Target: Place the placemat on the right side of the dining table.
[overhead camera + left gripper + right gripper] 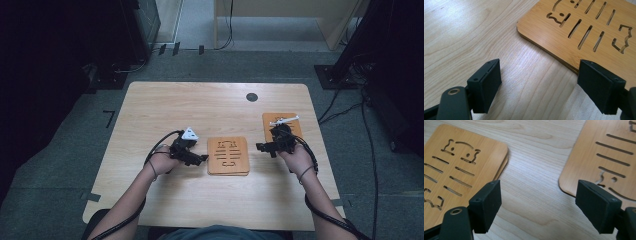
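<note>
Black jaws on both grippers stand wide apart, holding nothing. The left gripper (192, 159) is just beside the middle stack of bamboo trivets (228, 155); the right gripper (270, 145) sits between it and another trivet (609, 157). Flat boards could slide away if nudged.

Smooth wooden trivet (228, 155), matt table (150, 110)

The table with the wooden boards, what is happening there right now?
A person sits at the wooden table with a gripper in each hand. The left gripper and the right gripper are both open and hold nothing. Between them lies the centre board. A second board lies by the right gripper.
</note>
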